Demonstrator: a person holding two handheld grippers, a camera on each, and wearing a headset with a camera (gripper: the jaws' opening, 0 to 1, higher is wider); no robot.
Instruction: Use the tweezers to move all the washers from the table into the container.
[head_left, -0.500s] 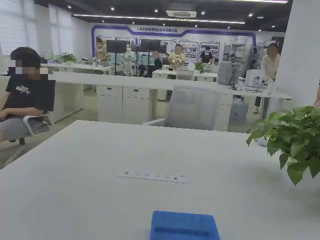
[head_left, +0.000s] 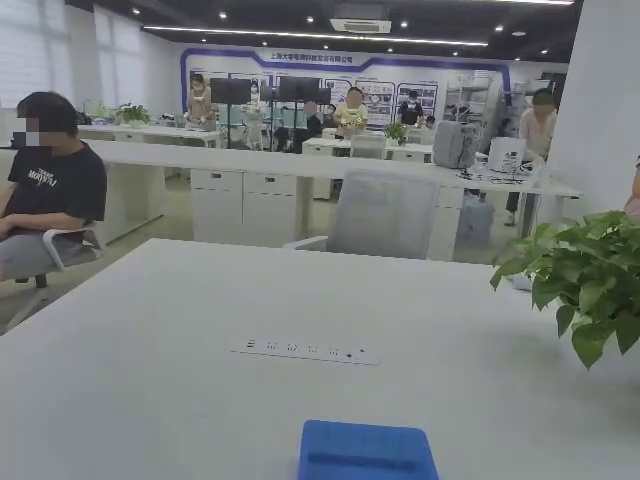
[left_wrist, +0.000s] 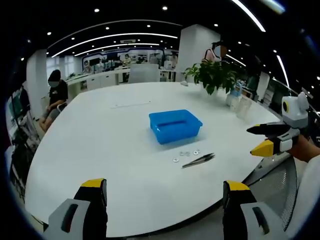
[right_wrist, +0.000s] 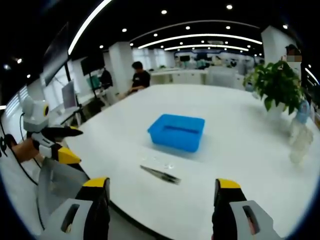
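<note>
Your left claw (left_wrist: 164, 184) and right claw (right_wrist: 162, 181) both gape empty; tweezers (right_wrist: 160, 175) lie crosswise on the bench (right_wrist: 240, 150) dead ahead of the right one, likely nearer, washers (left_wrist: 187, 153) just beyond.

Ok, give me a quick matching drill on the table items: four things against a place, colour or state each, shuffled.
1 container
2 tweezers
3 washers
4 plant

a small, loose, between container and tweezers
b green, standing beyond the container
c blue, open-topped
d thin, dark, lying flat

Pairs: 1-c, 2-d, 3-a, 4-b.
</note>
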